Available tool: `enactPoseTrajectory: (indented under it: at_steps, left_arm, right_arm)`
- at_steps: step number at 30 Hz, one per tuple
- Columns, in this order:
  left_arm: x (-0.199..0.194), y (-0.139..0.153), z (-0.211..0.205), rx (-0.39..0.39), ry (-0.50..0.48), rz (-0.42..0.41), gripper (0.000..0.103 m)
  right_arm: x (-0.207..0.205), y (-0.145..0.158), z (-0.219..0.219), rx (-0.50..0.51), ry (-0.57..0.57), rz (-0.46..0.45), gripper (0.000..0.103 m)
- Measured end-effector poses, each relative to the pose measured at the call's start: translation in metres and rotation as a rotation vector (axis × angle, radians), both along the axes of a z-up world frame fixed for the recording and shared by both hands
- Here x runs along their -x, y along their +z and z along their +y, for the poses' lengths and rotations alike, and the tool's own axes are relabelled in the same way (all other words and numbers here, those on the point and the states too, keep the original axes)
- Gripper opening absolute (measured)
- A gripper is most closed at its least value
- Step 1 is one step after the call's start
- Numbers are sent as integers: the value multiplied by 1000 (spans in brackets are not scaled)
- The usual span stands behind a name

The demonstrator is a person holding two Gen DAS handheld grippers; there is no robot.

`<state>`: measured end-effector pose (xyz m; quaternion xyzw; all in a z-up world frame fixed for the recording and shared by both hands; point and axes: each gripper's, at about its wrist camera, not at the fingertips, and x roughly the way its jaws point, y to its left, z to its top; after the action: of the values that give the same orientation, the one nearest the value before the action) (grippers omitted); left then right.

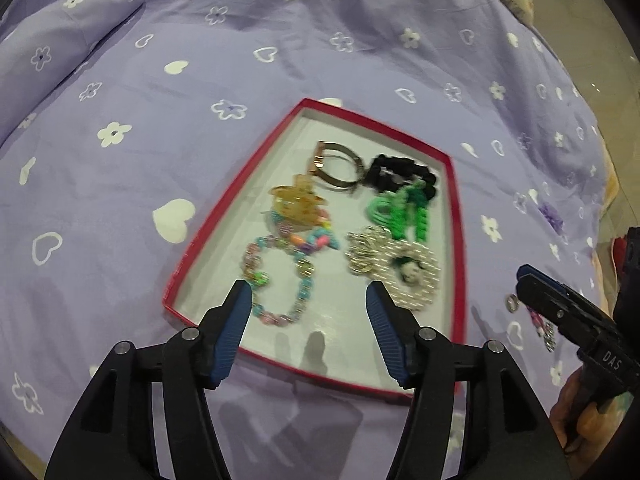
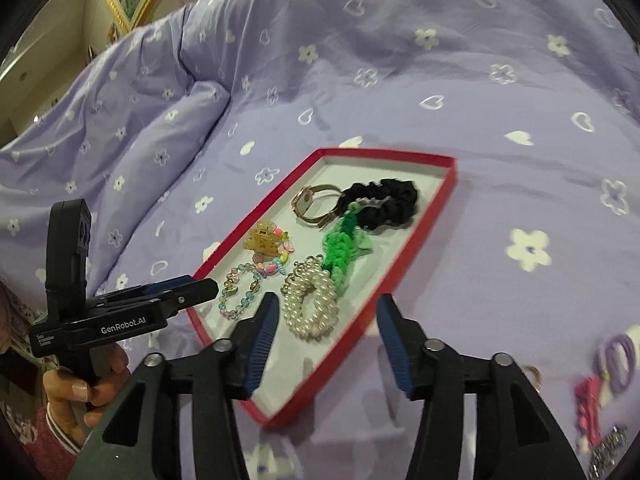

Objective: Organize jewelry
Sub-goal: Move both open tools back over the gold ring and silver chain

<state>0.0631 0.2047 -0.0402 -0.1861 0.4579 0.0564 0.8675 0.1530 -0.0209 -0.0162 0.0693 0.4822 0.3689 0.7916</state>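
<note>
Several pieces already lie in the shallow red-rimmed cardboard tray (image 2: 416,236) on the lilac flowered bed cover (image 2: 460,88). Loose purple hair ties (image 2: 618,354) and a pink clip (image 2: 586,408) remain outside it, to the right of the right gripper (image 2: 326,342), which is nearer. Both it and the left gripper (image 1: 309,330) are released, holding nothing.
</note>
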Motion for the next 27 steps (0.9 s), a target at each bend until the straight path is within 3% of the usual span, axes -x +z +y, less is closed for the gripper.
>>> enactPoseTrajectory:
  at_steps: [8,27]
  left_arm:
    - [7,14,-42,-7,-82,-25,59]
    - [-5,17,-144,-44,-304,-14,62]
  right_arm:
    - [17,9,-67,-4,-123,-2,59]
    - [57,-9,-190,87,-336,25,59]
